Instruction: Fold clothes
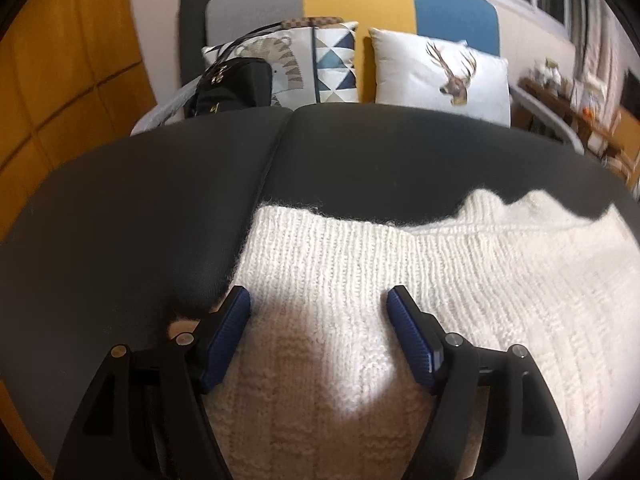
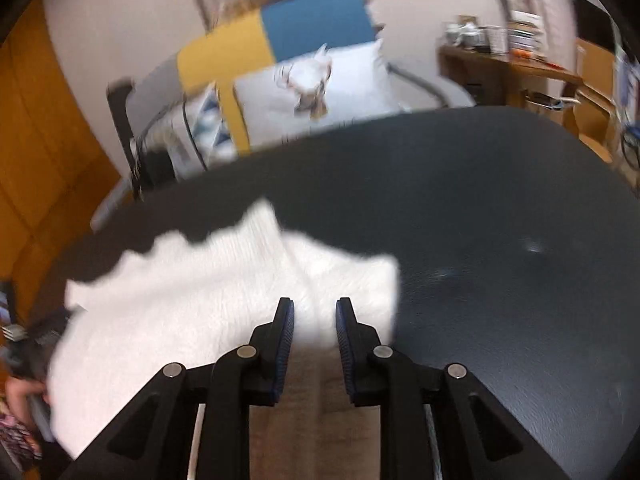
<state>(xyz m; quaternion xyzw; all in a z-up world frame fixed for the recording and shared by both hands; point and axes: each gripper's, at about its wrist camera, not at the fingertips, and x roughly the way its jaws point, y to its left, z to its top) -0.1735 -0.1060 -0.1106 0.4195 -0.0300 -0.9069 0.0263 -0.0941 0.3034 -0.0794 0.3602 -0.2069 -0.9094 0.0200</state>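
The black left gripper with blue ribbed pads (image 1: 318,300) stands wide apart, tilted downward, while the matching right gripper (image 2: 315,310) keeps a narrow gap.

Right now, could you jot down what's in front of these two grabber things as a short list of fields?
Garment: white knit sweater, spread flat
Surface: dark table
Left gripper: fingers wide apart over the sweater, nothing pinched
Right gripper: fingers narrowly apart over the sweater's edge, picture blurred
Background: sofa with deer pillow, black bag
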